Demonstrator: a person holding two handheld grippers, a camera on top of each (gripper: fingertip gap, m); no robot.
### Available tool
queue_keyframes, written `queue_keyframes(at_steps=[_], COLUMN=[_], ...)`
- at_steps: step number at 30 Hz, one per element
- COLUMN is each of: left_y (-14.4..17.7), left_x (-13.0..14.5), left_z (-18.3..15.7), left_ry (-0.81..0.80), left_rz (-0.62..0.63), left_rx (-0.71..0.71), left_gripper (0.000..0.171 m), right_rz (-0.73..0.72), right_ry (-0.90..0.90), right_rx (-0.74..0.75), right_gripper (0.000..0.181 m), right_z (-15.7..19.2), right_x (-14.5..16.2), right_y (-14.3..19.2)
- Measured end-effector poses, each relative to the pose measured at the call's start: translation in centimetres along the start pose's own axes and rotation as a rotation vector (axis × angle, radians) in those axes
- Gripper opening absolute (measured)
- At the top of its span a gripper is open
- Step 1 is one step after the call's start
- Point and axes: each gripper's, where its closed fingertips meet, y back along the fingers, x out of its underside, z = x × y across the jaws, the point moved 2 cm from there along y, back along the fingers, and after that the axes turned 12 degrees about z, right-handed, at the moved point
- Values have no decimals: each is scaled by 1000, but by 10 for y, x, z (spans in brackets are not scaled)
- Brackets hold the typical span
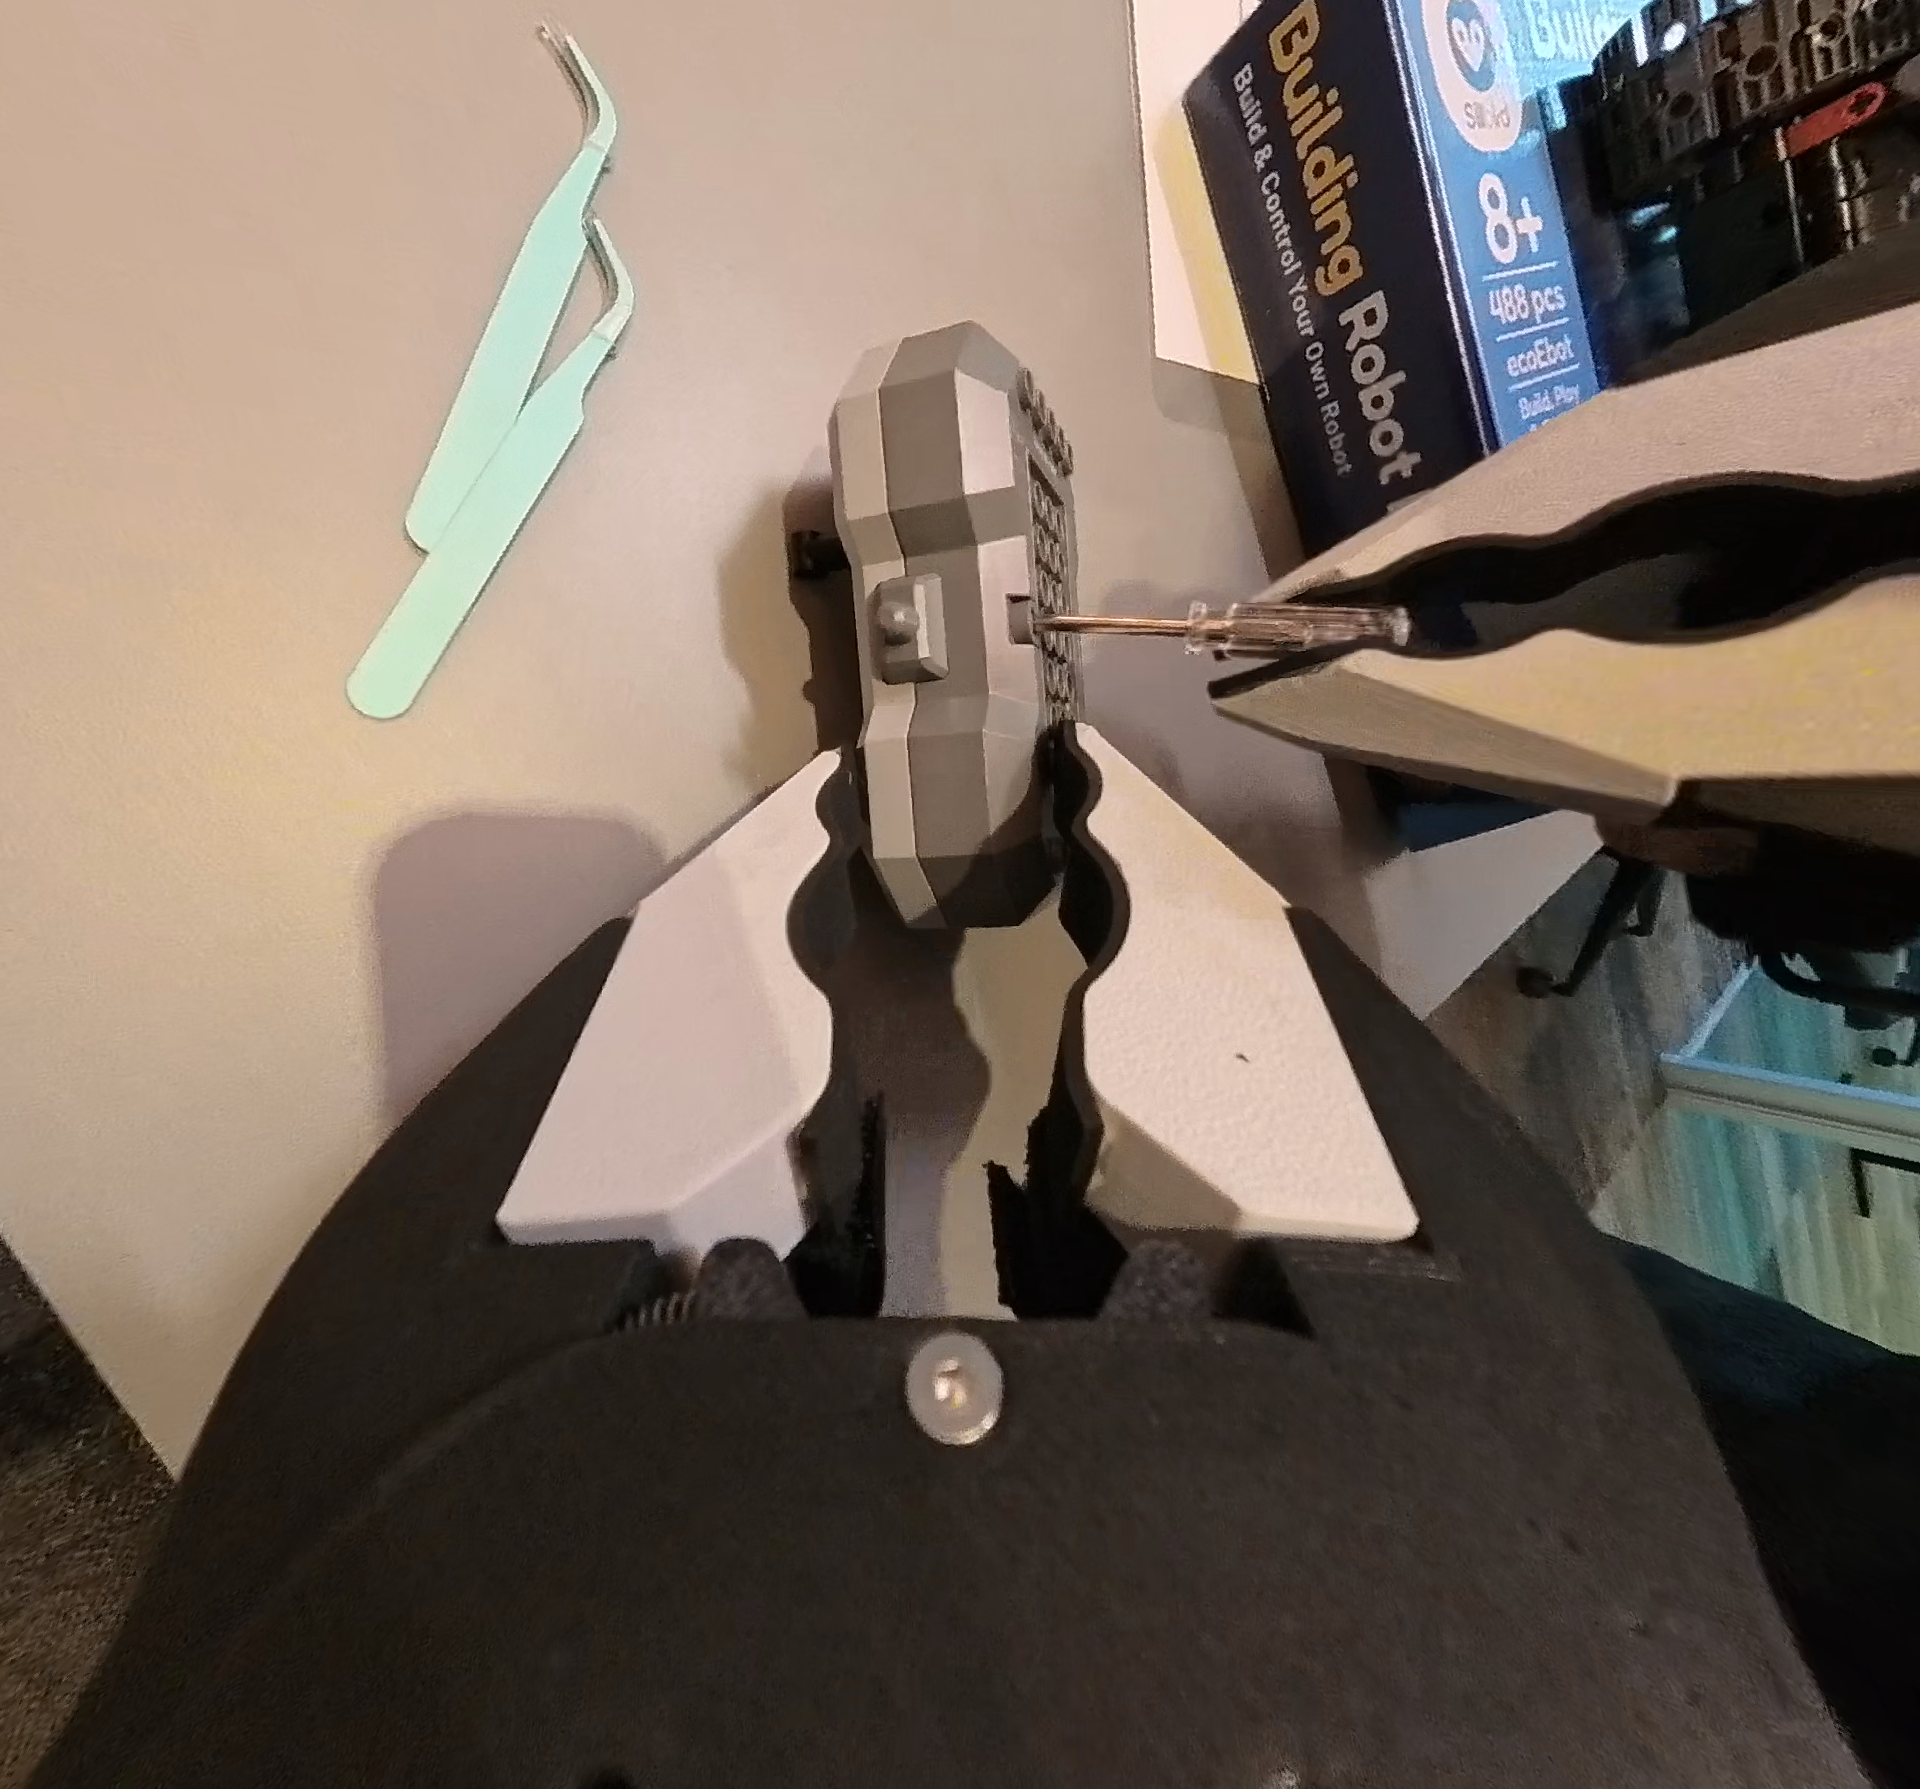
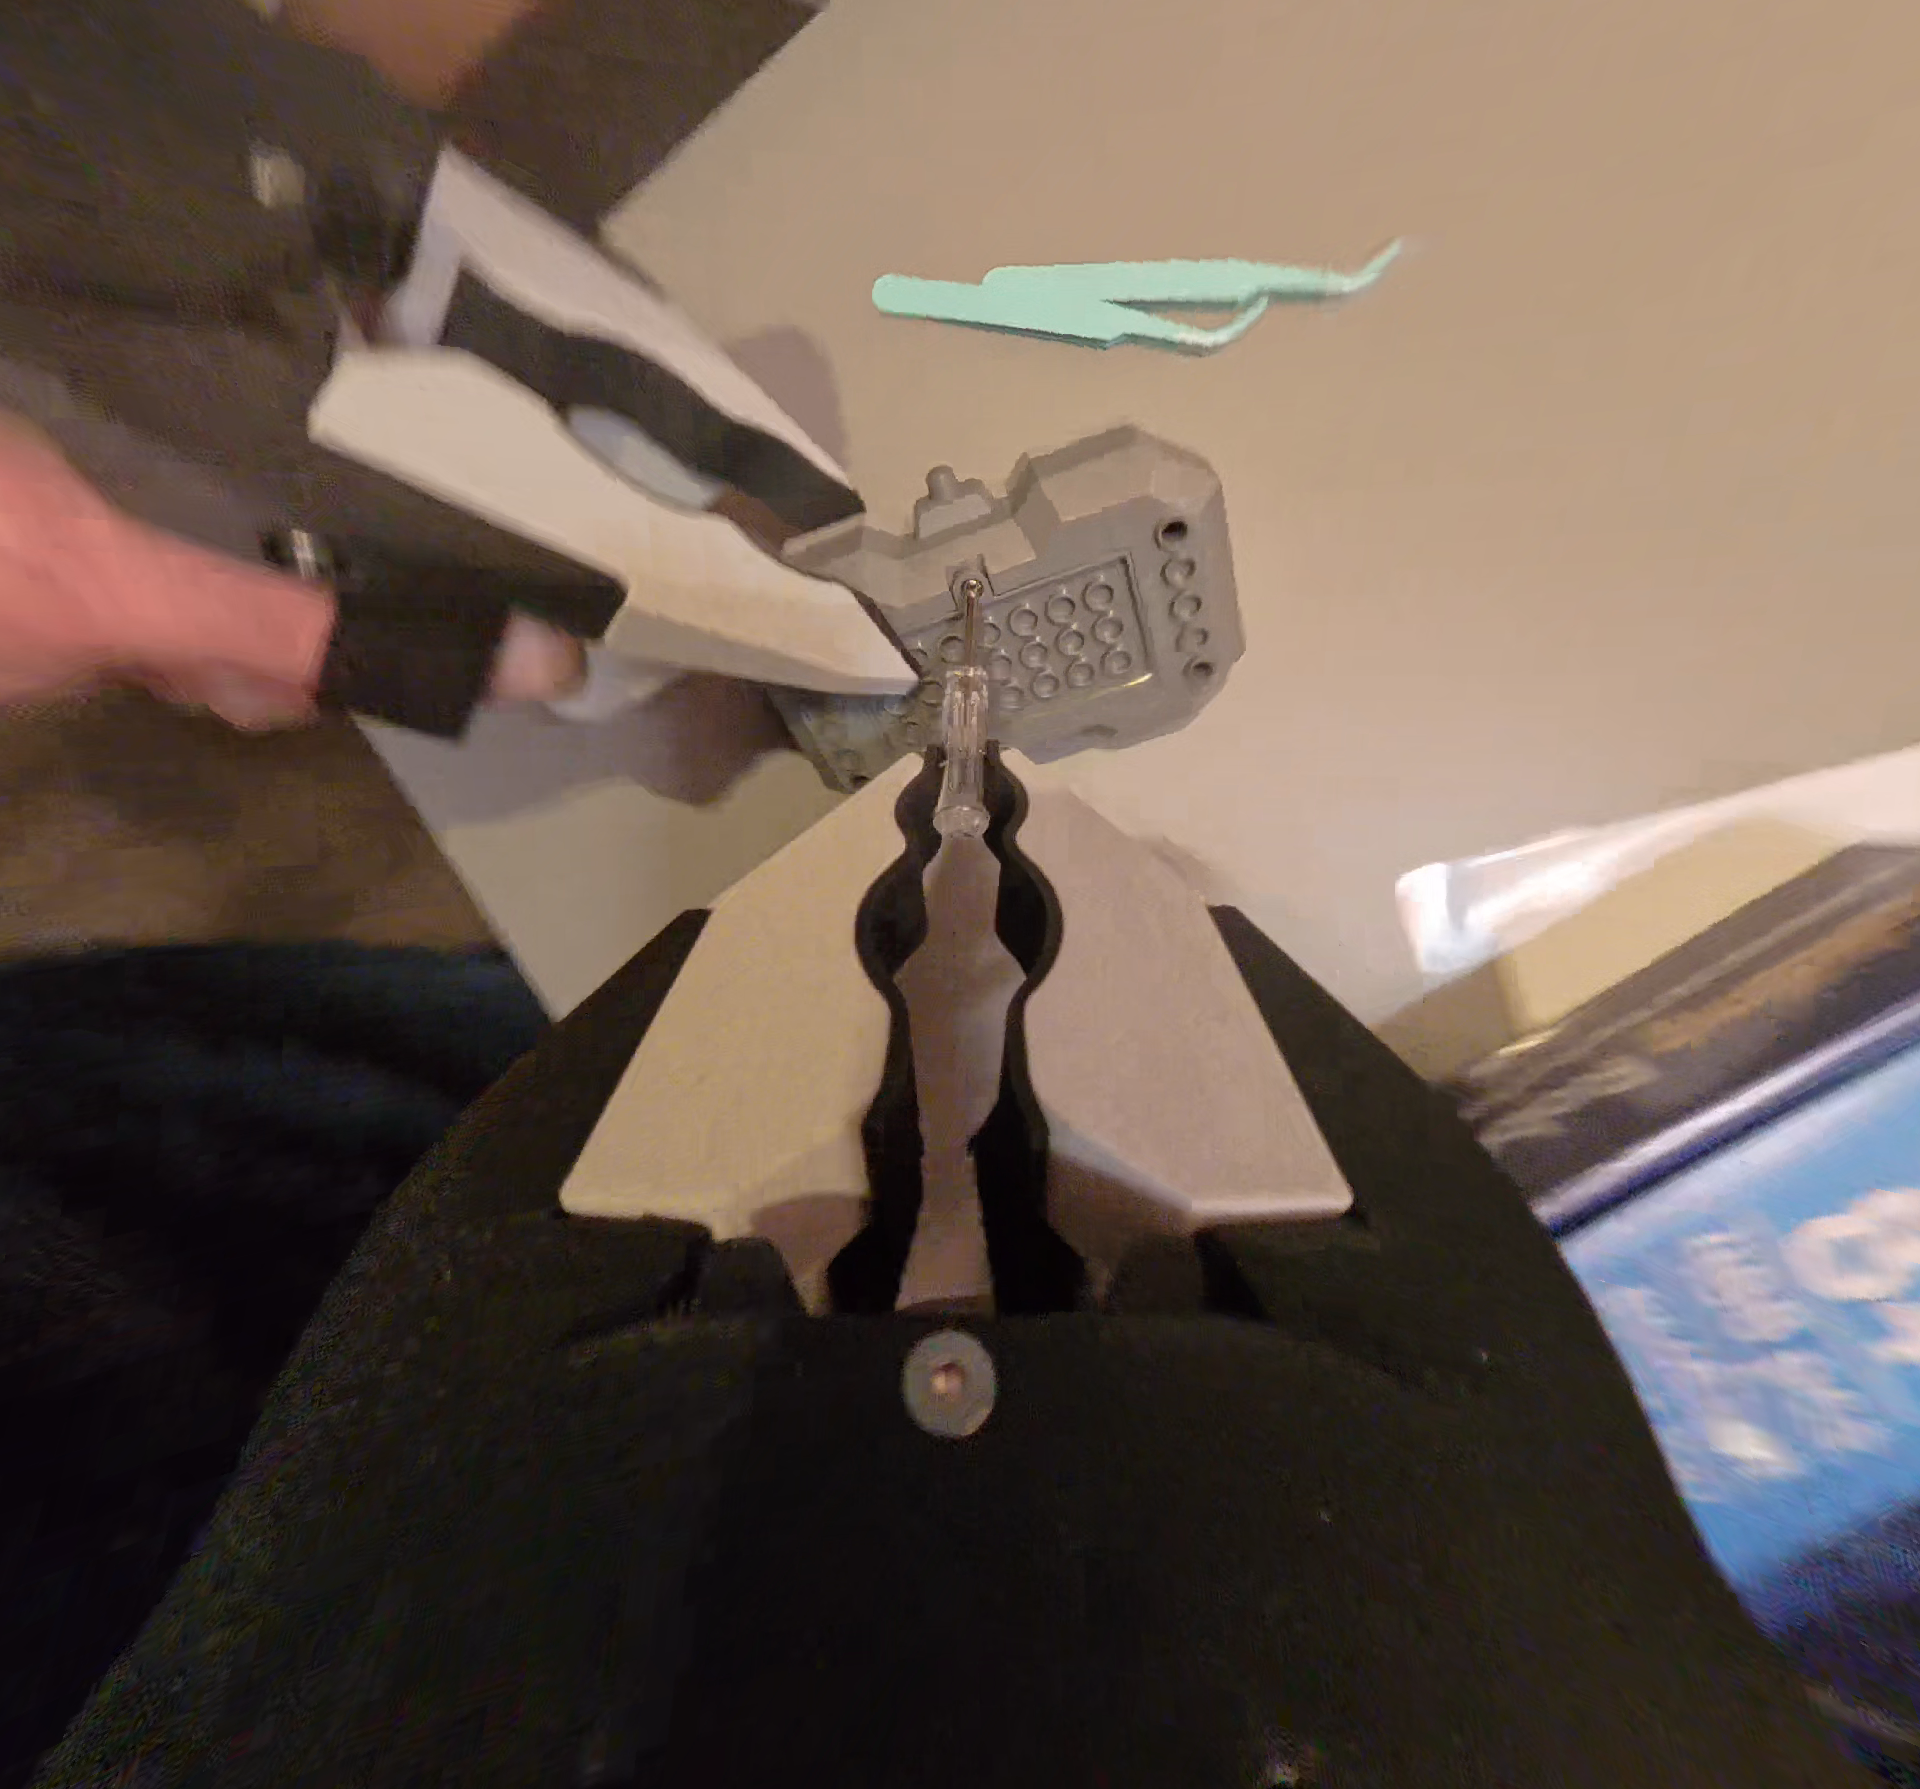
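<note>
Table (image 1: 260, 129): pale, bare top under both grippers. At 1 o'clock in the left wrist view a dark blue kit box (image 1: 1382, 264) stands at the table's far right, just past the work.

Left gripper (image 1: 961, 804): your fingers are clamped on the lower end of the grey studded block (image 1: 951, 617), held off the table. Its long axis runs 12 to 6 in that view, studded plate facing 3 o'clock. In the right wrist view the block (image 2: 1081, 596) lies roughly 9 to 3, with the left gripper (image 2: 862, 617) gripping its 9 o'clock end.

Right gripper (image 1: 1247, 659): comes in from 3 o'clock in the left wrist view, pinched on the clear handle of the small screwdriver (image 1: 1236, 638). In its own view the gripper (image 2: 961, 804) has the screwdriver (image 2: 961, 700) dead ahead at 12.

Key relation: the screwdriver shaft lies square to the block's long axis. The tip sits at a small recess on the block's side, right at the plate's edge. Whether it's seated or just touching, I can't tell; the right view is motion-blurred.

Mint tweezers (image 1: 499, 389): two pairs, overlapped, on the table at 10 o'clock of the block, well apart from both grippers.
</note>
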Motion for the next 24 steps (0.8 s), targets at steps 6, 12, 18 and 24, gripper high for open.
queue_keyframes(at_steps=[6, 12, 18, 24], left_y=[3, 7, 7, 7], left_x=[-1, -5, -6, -6], left_z=[0, 1, 2, 1], left_ry=[-56, -132, -156, -176], left_rz=[-53, -56, -20, -5], left_rx=[-137, -212, -184, -187], left_gripper=[34, 33, 34, 34], right_rz=[-129, -171, -73, -8], right_ry=[-649, -779, -147, 232], right_rx=[-445, -551, -45, 211], right_gripper=[4, 4, 4, 3], right_z=[6, 7, -1, -3], right_x=[0, 2, 11, 0], right_y=[-2, -1, 10, 9])
